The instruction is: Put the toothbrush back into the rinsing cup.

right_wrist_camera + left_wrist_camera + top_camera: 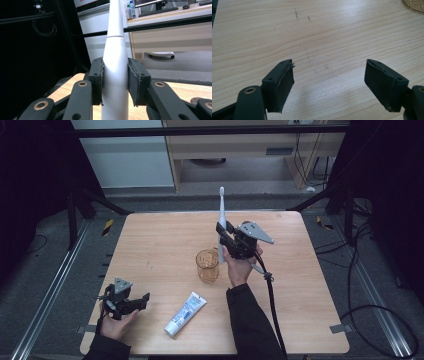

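Observation:
A white electric toothbrush [222, 222] stands upright above the table, its brush head at the top. My right gripper [223, 234] is shut on its handle, just right of and behind an amber glass cup [207, 265]. In the right gripper view both pads [98, 80] press the white handle [115, 75] from either side. A white and blue toothpaste tube [185, 313] lies flat near the front edge. My left gripper [145, 300] rests low at the front left of the table, left of the tube, open with nothing between its fingers [280, 83]. The cup's rim [414, 6] shows at the top right of the left gripper view.
The light wooden table [150, 245] has bare room at the back left and on the right side. A black cable [272, 305] trails from my right gripper toward the front edge. Dark frame bars and floor cables surround the table.

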A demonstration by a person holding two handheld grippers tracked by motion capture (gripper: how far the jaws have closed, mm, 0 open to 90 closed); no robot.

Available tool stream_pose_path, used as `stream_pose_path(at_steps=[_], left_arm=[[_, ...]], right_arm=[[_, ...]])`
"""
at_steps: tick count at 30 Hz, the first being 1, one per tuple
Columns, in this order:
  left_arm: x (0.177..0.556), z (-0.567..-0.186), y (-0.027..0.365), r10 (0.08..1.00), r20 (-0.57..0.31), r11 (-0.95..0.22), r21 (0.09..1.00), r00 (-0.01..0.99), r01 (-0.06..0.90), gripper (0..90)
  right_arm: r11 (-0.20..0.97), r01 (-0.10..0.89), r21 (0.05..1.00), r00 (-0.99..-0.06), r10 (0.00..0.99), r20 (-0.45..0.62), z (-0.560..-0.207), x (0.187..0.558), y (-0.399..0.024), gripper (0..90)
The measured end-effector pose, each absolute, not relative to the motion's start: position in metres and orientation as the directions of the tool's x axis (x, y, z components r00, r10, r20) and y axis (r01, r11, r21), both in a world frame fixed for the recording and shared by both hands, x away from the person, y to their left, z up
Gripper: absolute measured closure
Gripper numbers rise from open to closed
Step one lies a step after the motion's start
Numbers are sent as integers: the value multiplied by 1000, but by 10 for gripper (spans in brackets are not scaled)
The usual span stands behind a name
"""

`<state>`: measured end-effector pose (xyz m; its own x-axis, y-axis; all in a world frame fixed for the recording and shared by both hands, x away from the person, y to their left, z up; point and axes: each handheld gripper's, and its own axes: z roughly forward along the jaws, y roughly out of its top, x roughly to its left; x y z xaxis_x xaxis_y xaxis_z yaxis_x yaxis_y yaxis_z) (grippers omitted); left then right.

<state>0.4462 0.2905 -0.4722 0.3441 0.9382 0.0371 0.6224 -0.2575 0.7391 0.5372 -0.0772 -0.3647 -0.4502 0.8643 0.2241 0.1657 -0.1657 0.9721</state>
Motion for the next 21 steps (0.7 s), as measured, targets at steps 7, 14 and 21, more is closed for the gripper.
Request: stream_pose_path(at_steps=[7,14,21], left_arm=[[446,-472,291,938,38,-258,740,344,622,228],[446,-472,291,938,37,-257,740,344,621,228],[446,-472,290,937,39,-261,739,347,621,229]], right_arm=[[-171,159,972,-455,862,226,-366,540,-69,673],[-170,166,971,-455,861,228,-369,545,-61,672],[-162,173,972,-450,865,224,-373,549,-56,672]])
